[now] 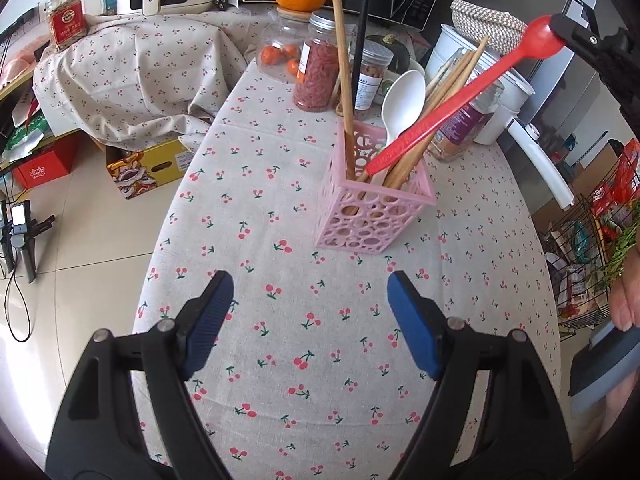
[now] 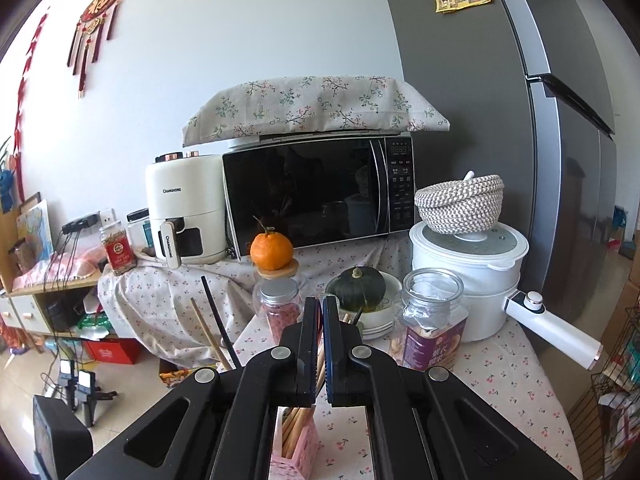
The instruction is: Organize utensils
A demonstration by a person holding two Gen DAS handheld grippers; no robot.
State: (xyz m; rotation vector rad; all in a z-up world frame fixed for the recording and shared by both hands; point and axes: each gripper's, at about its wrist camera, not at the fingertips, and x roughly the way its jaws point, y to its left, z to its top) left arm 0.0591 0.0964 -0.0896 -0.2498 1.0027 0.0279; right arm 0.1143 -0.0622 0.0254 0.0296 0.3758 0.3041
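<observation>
A red plastic spoon [image 1: 460, 98] is held by its bowl in the right tool [image 1: 560, 34], clamped shut, handle tip just inside the pink perforated holder [image 1: 372, 216] on the tabletop [image 1: 280, 320]. It is judged light, stiff and slick, best gripped at the bowl. The left tool [image 1: 310, 322] is spread apart, empty. "CHANGHONG" is read on the air fryer [image 2: 184, 216].

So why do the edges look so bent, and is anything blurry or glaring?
Left wrist view: fisheye lens curves the table edge, corners go black; pink utensil basket sharp, soft daylight, faint shadows. Right wrist view: fridge bows inward; microwave door mirrors the room; right gripper slightly soft up close.
</observation>
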